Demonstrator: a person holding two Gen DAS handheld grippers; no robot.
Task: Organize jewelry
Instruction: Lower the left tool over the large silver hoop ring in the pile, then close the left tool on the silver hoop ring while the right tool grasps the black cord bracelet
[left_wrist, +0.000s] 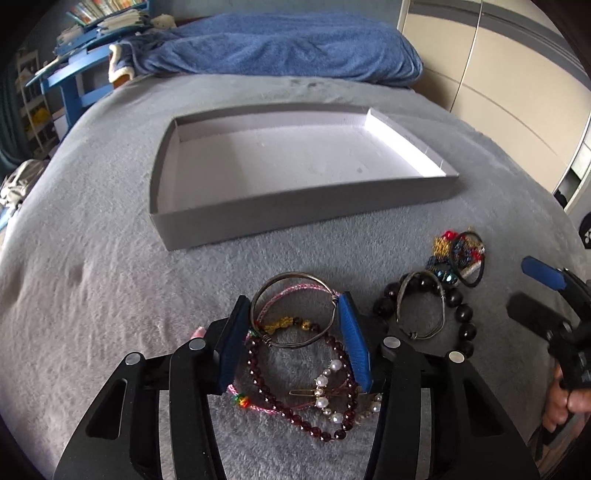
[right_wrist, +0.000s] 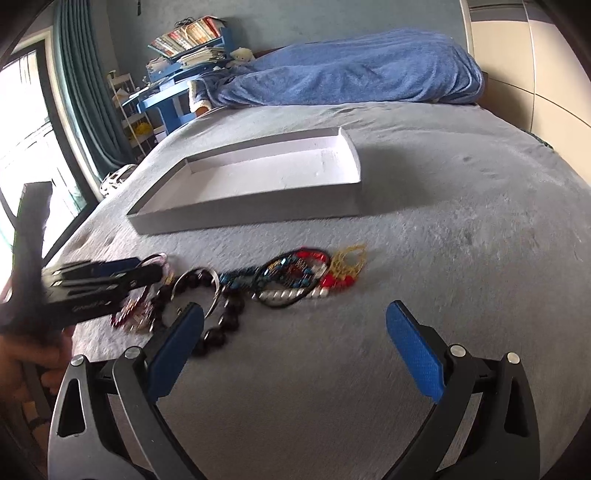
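Observation:
An empty grey shallow box lies on the grey bed cover, also in the right wrist view. My left gripper is open, its jaws on either side of a silver bangle that lies on a pink cord and dark red bead bracelets. To the right lie a black bead bracelet, a wire bangle and a colourful beaded pile. My right gripper is open and empty above bare cover, just short of the black beads and the colourful pile.
A blue blanket is heaped at the far end of the bed. A blue desk with books stands at far left. Wardrobe doors stand to the right. The left gripper shows blurred in the right wrist view.

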